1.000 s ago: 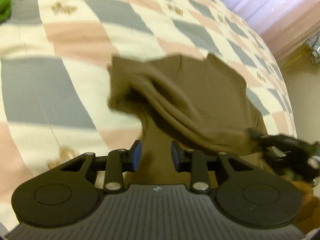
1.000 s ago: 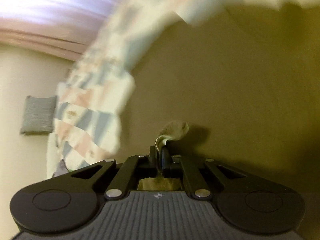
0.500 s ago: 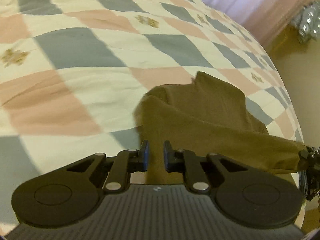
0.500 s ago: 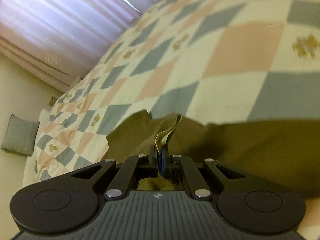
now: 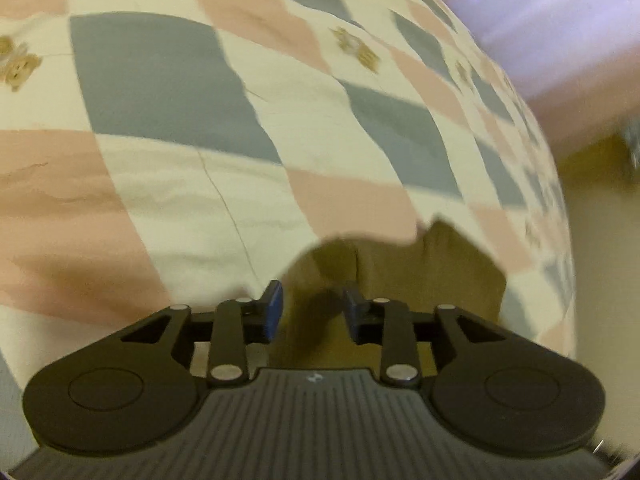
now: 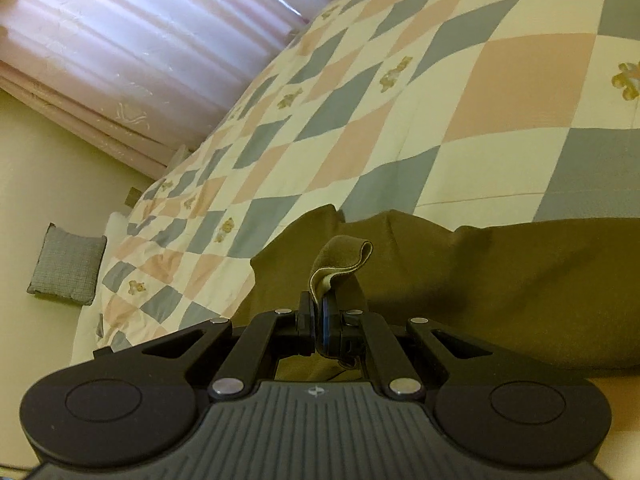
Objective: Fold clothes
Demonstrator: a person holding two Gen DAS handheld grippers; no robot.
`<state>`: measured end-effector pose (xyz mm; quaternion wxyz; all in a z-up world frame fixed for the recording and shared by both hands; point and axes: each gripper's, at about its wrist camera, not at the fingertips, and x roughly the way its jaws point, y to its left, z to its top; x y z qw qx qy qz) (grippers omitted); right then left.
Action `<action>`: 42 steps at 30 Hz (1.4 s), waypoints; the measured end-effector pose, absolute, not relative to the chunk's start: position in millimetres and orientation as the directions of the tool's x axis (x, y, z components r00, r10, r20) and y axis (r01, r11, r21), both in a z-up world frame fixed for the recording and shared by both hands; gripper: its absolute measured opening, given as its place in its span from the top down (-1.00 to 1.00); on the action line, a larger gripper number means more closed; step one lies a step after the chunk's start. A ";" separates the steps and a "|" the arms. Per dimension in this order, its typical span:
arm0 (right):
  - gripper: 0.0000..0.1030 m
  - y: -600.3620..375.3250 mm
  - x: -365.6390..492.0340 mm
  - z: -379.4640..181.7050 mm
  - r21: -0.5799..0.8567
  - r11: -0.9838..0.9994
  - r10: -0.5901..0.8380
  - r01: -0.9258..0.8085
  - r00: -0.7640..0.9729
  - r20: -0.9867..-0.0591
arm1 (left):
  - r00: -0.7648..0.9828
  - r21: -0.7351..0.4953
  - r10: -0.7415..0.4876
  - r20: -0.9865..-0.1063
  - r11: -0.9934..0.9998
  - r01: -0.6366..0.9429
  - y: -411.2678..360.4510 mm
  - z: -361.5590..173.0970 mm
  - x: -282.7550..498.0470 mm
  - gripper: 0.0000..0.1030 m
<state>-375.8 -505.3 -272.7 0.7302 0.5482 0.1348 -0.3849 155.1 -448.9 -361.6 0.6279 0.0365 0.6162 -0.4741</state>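
**Asker:** While the right gripper (image 6: pixel 319 316) is pinching that brown cloth, where is the garment (image 6: pixel 500 280) lying?

**Describer:** It is lying on a checked quilt (image 6: pixel 480 92) of grey, pink and cream squares, near the edge of the bed. The right jaws are pressing together on a thin fold of hem, which is curling up above them and showing a paler inside. From the left wrist view, the same garment (image 5: pixel 420 268) is sitting just ahead of the left gripper (image 5: pixel 310 312), whose jaws are opening, with cloth lying under the gap but not being pressed.

**Asker:** How is it likely handling?

**Describer:** It is looking soft, light and limp, draping and creasing wherever it is not being held. It is probably sagging between two holds rather than staying flat.

**Asker:** Where is a good place to grip?

**Describer:** I am judging that an edge or corner, such as the hem, is working best; pinching the middle is likely bunching several layers together.
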 end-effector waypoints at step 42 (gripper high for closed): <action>0.37 -516.5 -416.2 -342.4 0.333 -0.109 -0.366 0.937 0.274 -0.890 | -0.252 -0.373 -0.486 -0.837 0.169 0.913 -434.3 -337.0 39.6 0.89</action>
